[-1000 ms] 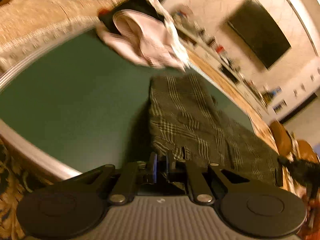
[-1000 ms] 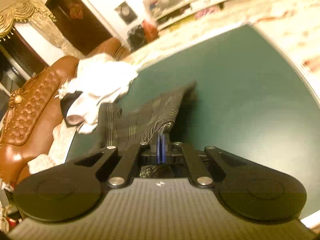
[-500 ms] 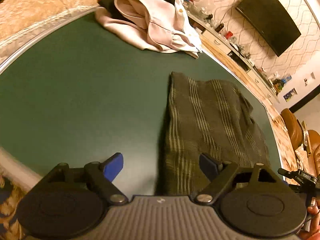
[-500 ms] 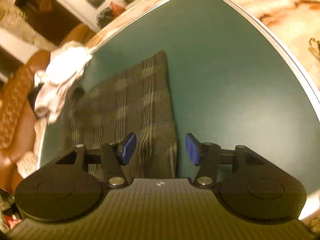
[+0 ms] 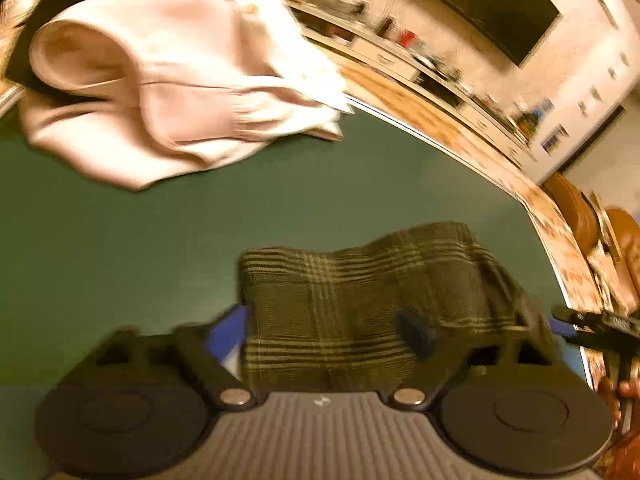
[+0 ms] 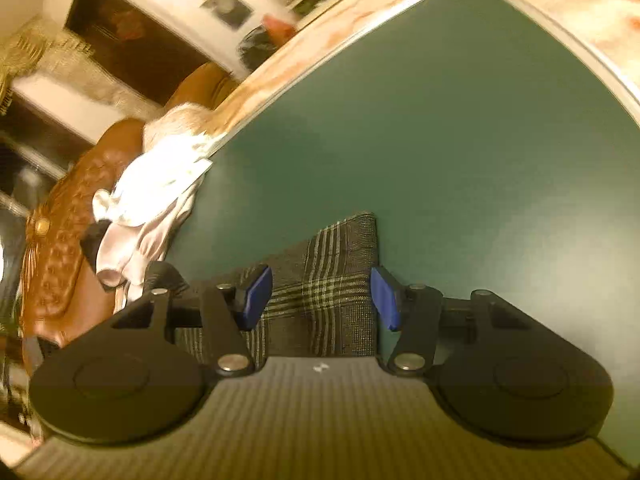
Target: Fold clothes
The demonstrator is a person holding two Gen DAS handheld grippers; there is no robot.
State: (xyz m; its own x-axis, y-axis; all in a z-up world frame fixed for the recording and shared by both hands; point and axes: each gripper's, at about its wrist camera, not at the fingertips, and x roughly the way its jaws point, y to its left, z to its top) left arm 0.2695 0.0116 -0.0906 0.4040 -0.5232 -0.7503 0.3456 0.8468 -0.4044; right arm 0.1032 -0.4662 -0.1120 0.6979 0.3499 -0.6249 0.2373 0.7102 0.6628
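plaid garment (image 5: 360, 300): folded, laid flat mid green counter (image 5: 120, 240). left claw (image 5: 320, 336): apart, closing, cloth between, unpressed. right claw (image 6: 322, 298): apart over garment corner. pink clothing (image 5: 152, 92): heaped at far counter edge.

both wrist views close, downward; share plaid cloth (image 5: 360, 300).

Home living room — wall-mounted television (image 5: 486, 8), long cluttered sideboard (image 5: 420, 68), tufted leather sofa (image 6: 68, 240), gold-fringed curtain (image 6: 36, 52), framed picture (image 6: 228, 6).
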